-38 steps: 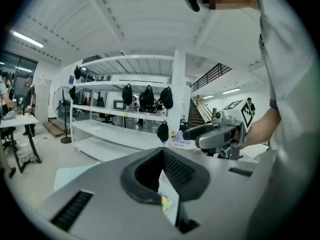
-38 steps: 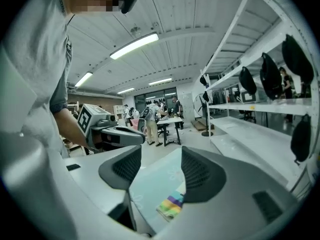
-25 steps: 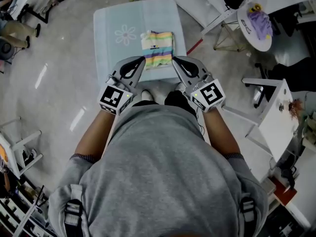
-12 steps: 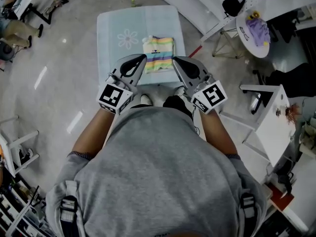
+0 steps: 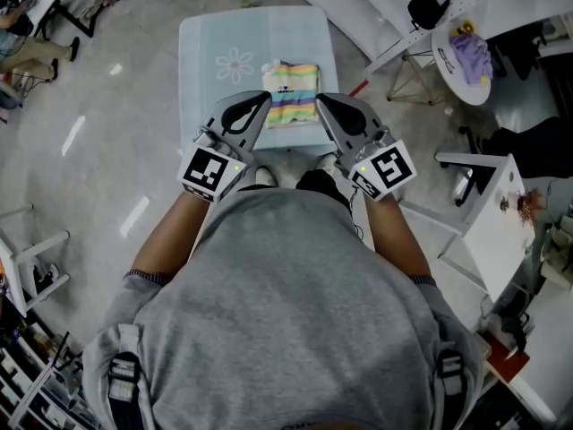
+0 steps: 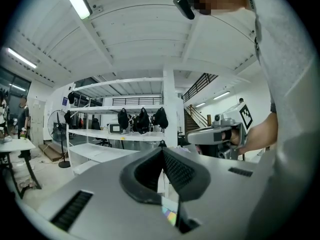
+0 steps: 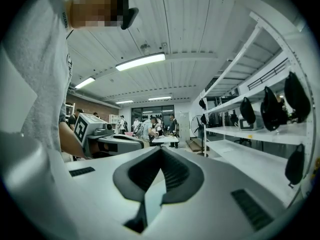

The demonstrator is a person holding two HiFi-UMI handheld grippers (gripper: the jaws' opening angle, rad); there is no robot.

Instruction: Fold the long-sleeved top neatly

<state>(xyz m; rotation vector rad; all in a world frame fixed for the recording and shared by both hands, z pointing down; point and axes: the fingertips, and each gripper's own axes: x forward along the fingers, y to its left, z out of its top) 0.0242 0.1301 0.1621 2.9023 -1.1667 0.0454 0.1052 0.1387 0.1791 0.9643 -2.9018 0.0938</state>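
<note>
Fold looks done: pastel-striped long-sleeved top (image 5: 292,94) lies as a compact rectangle on the pale blue flower-print desk (image 5: 210,70), right half, toward the near edge. Left gripper (image 5: 261,102) and right gripper (image 5: 320,102) are off it, fingers (image 6: 177,171) together and empty. Next: probably just check the edges.

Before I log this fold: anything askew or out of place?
Nothing stands out. The folded top lies as a compact rectangle on the table; the left gripper and right gripper are shut, empty, clear of it.
</note>
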